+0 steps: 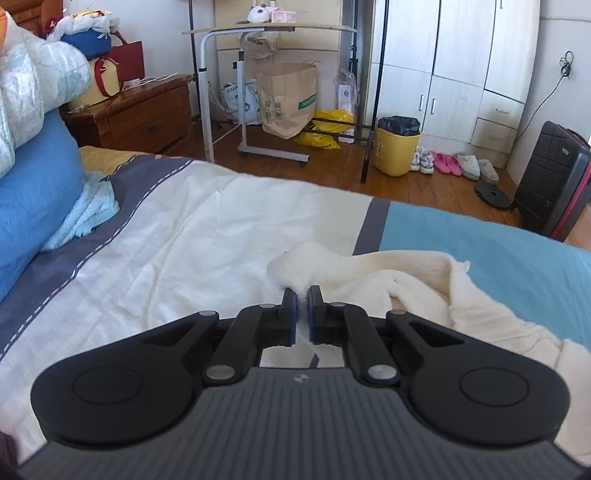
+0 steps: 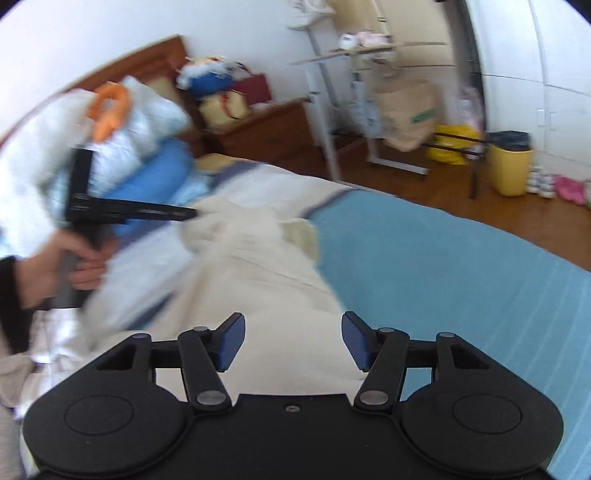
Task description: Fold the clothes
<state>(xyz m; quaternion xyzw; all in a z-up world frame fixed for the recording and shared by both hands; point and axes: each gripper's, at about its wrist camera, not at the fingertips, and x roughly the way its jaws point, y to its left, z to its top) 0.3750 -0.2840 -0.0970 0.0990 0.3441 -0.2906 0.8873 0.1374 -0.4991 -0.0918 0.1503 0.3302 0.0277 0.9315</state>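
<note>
My left gripper (image 1: 302, 295) is matte black with blue pads, silver pivot screws and a ribbed grey top; my right gripper (image 2: 293, 334) matches; my sleeve (image 2: 9, 295) is black.

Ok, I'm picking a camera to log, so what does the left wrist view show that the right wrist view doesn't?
Only the left wrist view: the left claw pinching the cream garment, and a black suitcase.
Only the right wrist view: the open, empty right claw, and a hand gripping the other tool's handle.
Both: the bed, yellow bin, rolling table.
</note>
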